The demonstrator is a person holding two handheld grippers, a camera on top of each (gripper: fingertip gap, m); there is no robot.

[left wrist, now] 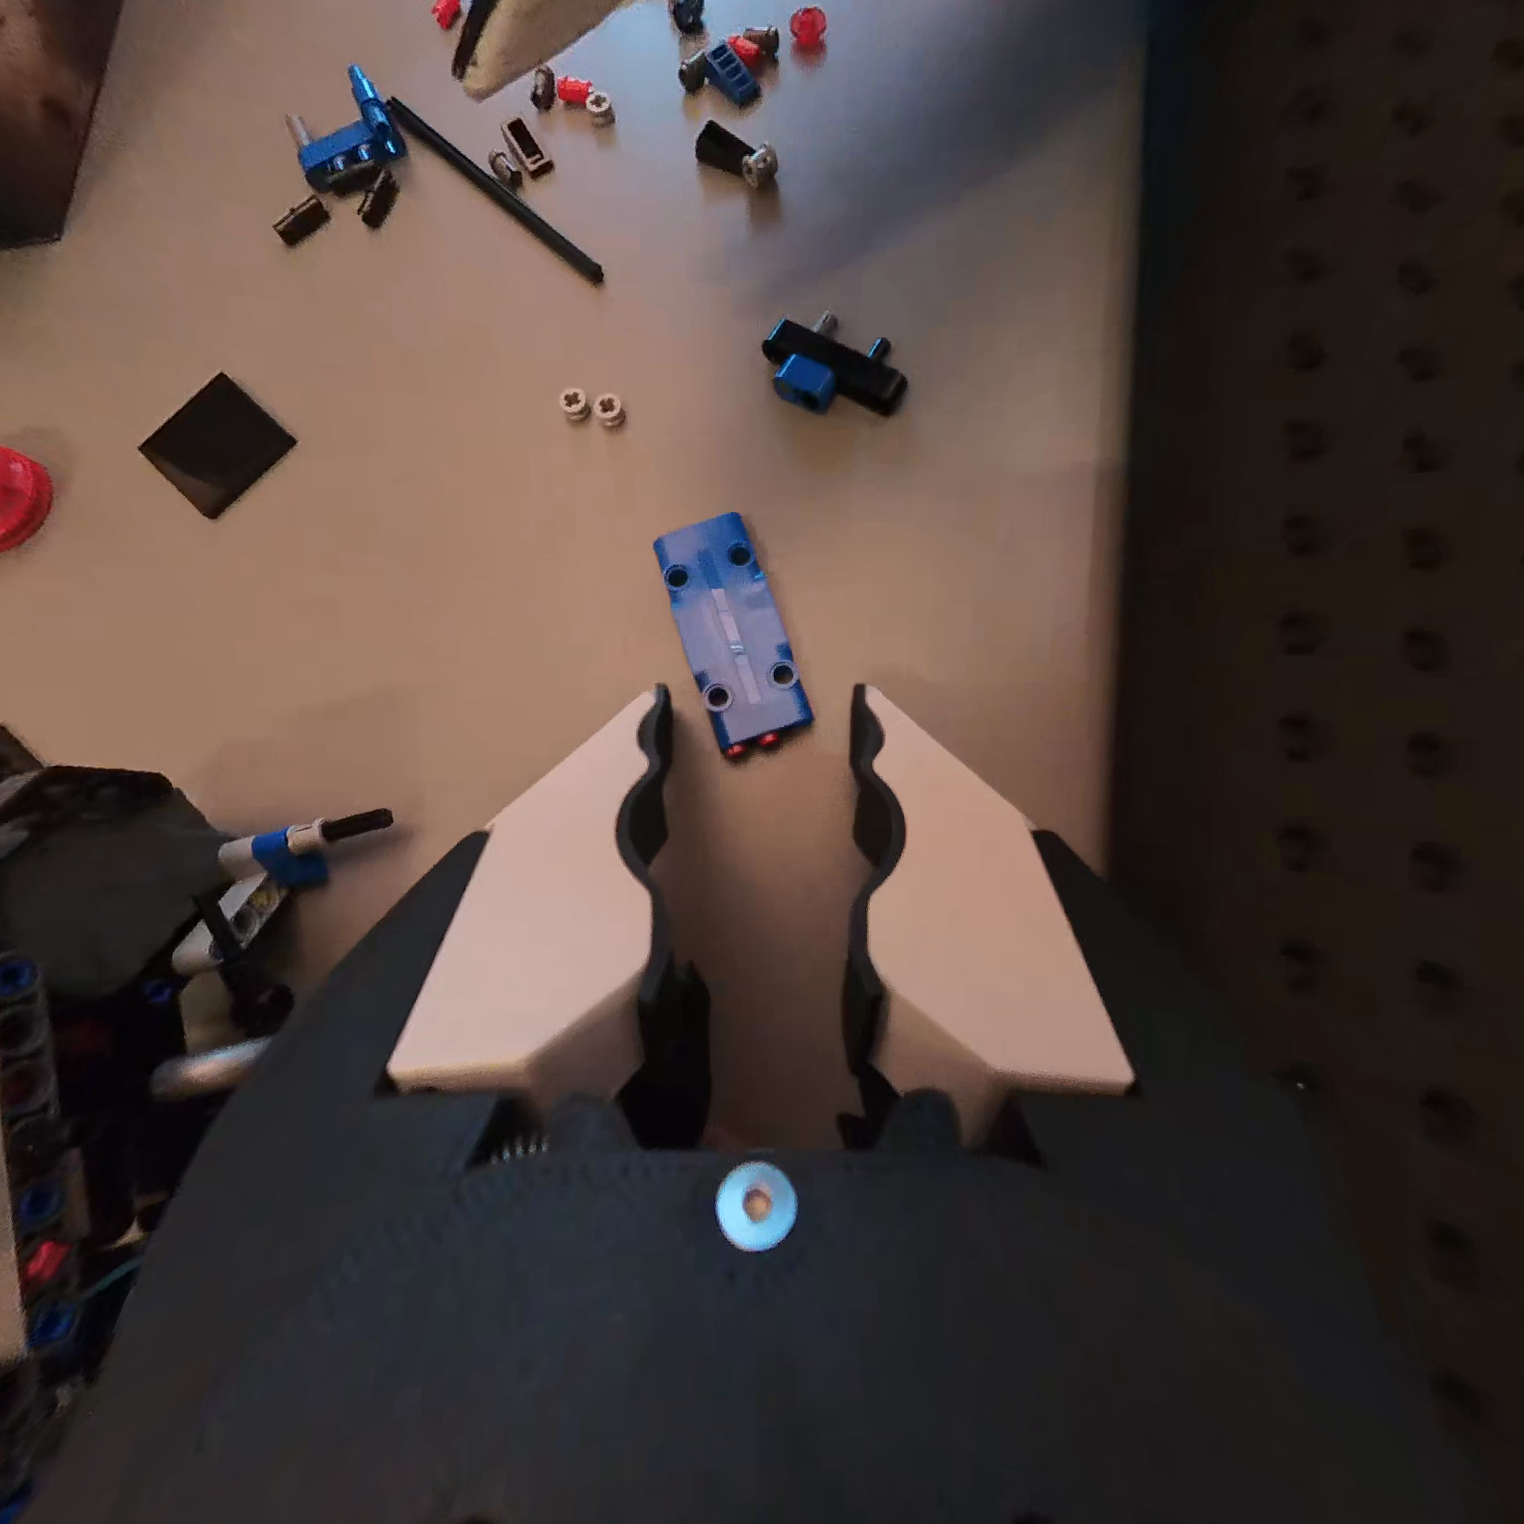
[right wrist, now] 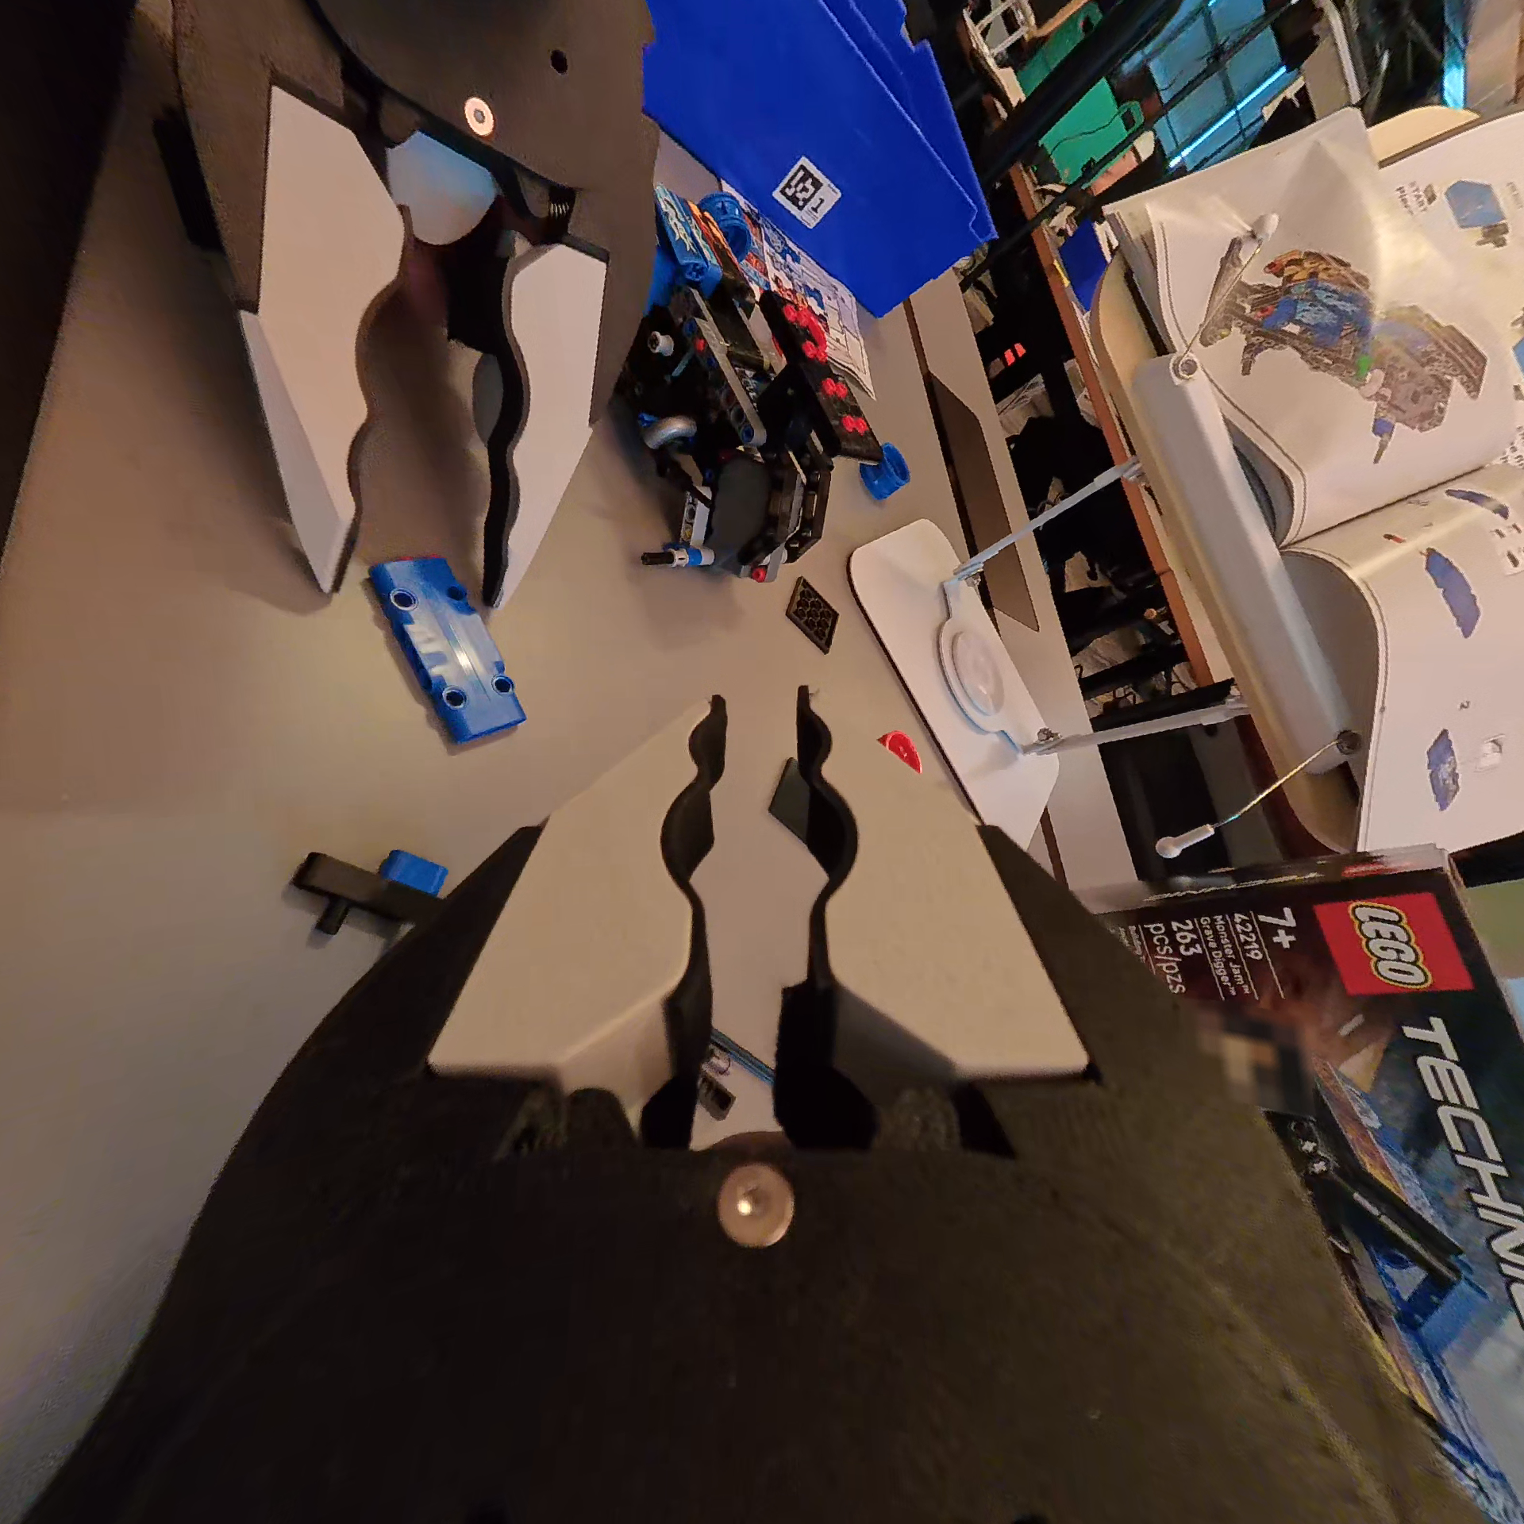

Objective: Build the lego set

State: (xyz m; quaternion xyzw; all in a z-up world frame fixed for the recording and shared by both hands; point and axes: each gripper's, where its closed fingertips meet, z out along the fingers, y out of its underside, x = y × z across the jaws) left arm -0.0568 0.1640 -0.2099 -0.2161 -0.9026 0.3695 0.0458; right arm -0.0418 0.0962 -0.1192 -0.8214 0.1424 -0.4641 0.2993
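A blue rectangular Technic panel (left wrist: 730,631) with round holes at its corners lies flat on the beige table (left wrist: 412,618). My left gripper (left wrist: 759,699) is open and empty, with its fingertips on either side of the panel's near end. The right wrist view shows the same: the left gripper (right wrist: 412,581) is just above one end of the panel (right wrist: 445,651). My right gripper (right wrist: 760,699) is slightly open and empty above bare table, near a black tile (right wrist: 793,798). The partly built black and blue model (right wrist: 742,412) stands beyond; it also shows in the left wrist view (left wrist: 124,948).
A black-and-blue sub-assembly (left wrist: 833,371), two grey bushes (left wrist: 592,406), a black square tile (left wrist: 216,445), a long black axle (left wrist: 495,190) and several loose pieces lie farther out. The set's box (right wrist: 1319,1031), instruction booklet (right wrist: 1319,330) and blue bin (right wrist: 808,124) border the table.
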